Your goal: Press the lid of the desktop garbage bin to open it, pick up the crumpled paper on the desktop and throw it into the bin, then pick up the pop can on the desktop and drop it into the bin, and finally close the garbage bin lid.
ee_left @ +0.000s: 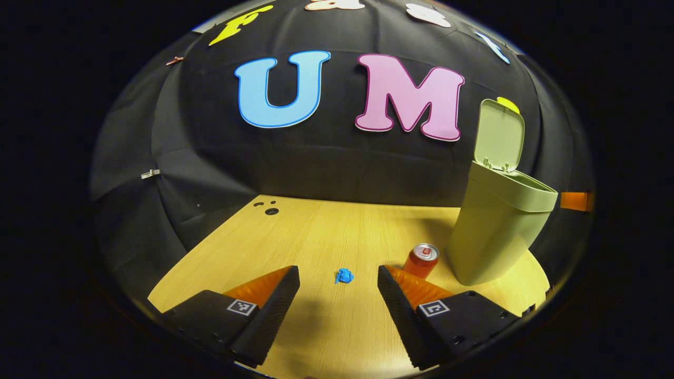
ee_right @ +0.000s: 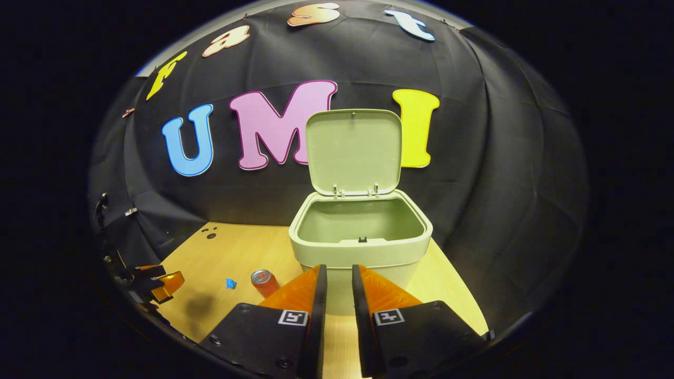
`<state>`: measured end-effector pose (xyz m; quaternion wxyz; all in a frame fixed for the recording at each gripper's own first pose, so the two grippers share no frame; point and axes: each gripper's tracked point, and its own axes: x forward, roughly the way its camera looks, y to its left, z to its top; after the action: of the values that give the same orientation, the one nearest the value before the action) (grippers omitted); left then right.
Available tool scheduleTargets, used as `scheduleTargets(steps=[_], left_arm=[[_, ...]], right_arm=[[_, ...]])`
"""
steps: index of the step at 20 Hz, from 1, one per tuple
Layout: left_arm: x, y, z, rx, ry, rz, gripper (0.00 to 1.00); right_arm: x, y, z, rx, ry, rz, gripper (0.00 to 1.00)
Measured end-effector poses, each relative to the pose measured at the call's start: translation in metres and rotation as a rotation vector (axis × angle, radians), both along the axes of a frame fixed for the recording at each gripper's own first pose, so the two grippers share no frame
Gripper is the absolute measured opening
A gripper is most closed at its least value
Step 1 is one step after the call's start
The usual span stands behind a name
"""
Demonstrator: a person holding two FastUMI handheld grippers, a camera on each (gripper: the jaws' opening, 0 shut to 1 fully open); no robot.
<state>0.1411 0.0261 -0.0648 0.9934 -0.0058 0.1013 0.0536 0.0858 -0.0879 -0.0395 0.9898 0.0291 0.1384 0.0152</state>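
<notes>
A pale green desktop bin (ee_left: 495, 231) stands at the right of the wooden table, its lid (ee_left: 499, 134) tipped up and open. The red pop can (ee_left: 421, 259) stands upright just left of the bin's base. A small blue crumpled paper (ee_left: 344, 276) lies on the table just beyond my left gripper (ee_left: 338, 270), in line with the gap between its wide-open, empty fingers. In the right gripper view the bin (ee_right: 363, 252) sits straight ahead, lid (ee_right: 353, 152) upright and inside bare. My right gripper (ee_right: 339, 269) hovers before its front wall, fingers drawn almost together, holding nothing. Can (ee_right: 263, 281) and paper (ee_right: 230, 283) lie to the left.
The light wood table (ee_left: 326, 231) has small dark holes (ee_left: 271, 210) near its far left corner. The booth's black cloth wall closes in behind and on both sides. In the right gripper view, the left gripper (ee_right: 158, 284) is at the table's left edge.
</notes>
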Motion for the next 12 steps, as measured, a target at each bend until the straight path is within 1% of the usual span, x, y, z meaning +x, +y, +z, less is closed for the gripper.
scheduleTargets(steps=[1, 2, 3, 4, 5, 6, 7, 9, 12], left_arm=[[0.006, 0.0, -0.002, -0.007, 0.007, -0.006, 0.96], [0.013, 0.0, -0.003, -0.013, 0.013, -0.006, 0.96], [0.018, 0.002, -0.006, -0.015, 0.023, -0.008, 0.96], [0.024, 0.004, -0.009, -0.014, 0.035, -0.008, 0.96], [0.03, 0.005, -0.013, -0.011, 0.047, -0.009, 0.96], [0.038, 0.005, -0.016, -0.009, 0.057, -0.011, 0.96], [0.047, 0.005, -0.02, -0.007, 0.067, -0.013, 0.96], [0.063, 0.006, -0.028, -0.006, 0.089, -0.016, 0.96], [0.086, 0.005, -0.041, -0.002, 0.122, -0.021, 0.96]], right_arm=[[0.001, 0.002, -0.003, 0.003, 0.004, 0.013, 0.34], [0.002, 0.003, -0.005, 0.001, 0.006, 0.022, 0.43], [0.003, 0.003, -0.007, -0.005, 0.007, 0.029, 0.6], [0.002, 0.004, -0.008, -0.009, 0.008, 0.037, 0.66], [0.004, 0.004, -0.011, -0.013, 0.011, 0.042, 0.79], [0.004, 0.003, -0.012, -0.017, 0.013, 0.042, 0.85], [0.007, 0.001, -0.014, -0.019, 0.013, 0.04, 0.94], [0.009, 0.0, -0.017, -0.021, 0.016, 0.037, 1.0], [0.011, -0.001, -0.024, -0.027, 0.021, 0.037, 1.0]])
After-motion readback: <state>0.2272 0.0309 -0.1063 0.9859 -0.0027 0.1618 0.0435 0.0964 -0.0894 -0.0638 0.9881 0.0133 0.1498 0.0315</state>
